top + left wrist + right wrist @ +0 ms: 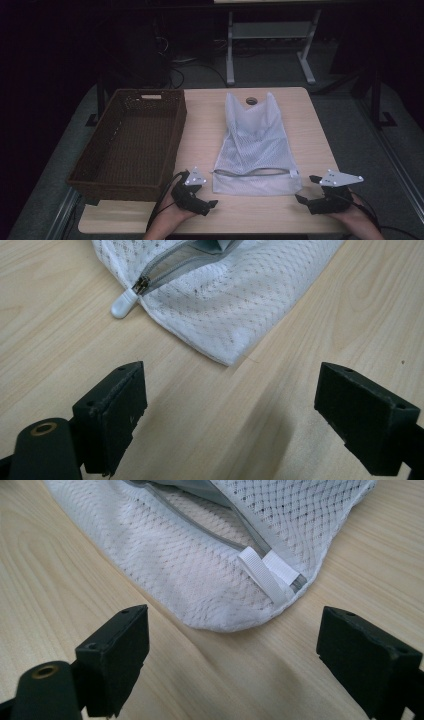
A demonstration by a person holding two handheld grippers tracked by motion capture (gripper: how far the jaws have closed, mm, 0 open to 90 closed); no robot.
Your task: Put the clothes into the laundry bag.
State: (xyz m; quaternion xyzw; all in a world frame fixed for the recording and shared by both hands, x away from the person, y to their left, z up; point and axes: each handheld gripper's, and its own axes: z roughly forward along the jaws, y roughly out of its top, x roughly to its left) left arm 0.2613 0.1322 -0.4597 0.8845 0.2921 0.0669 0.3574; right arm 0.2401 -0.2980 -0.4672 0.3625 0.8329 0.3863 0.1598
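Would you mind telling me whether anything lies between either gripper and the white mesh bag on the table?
Nothing visible does. The left gripper and right gripper sit open at the near corners of the mesh bag, with bare table between their fingers and the cloth. The wicker basket stands off to the left, apart.

One white mesh bag [255, 145] with one grey zipper [252, 173] lies on the one counter [200, 130]. One brown wicker basket [131, 142] sits at the left. Two grippers: left gripper [206, 196], right gripper [307, 189].
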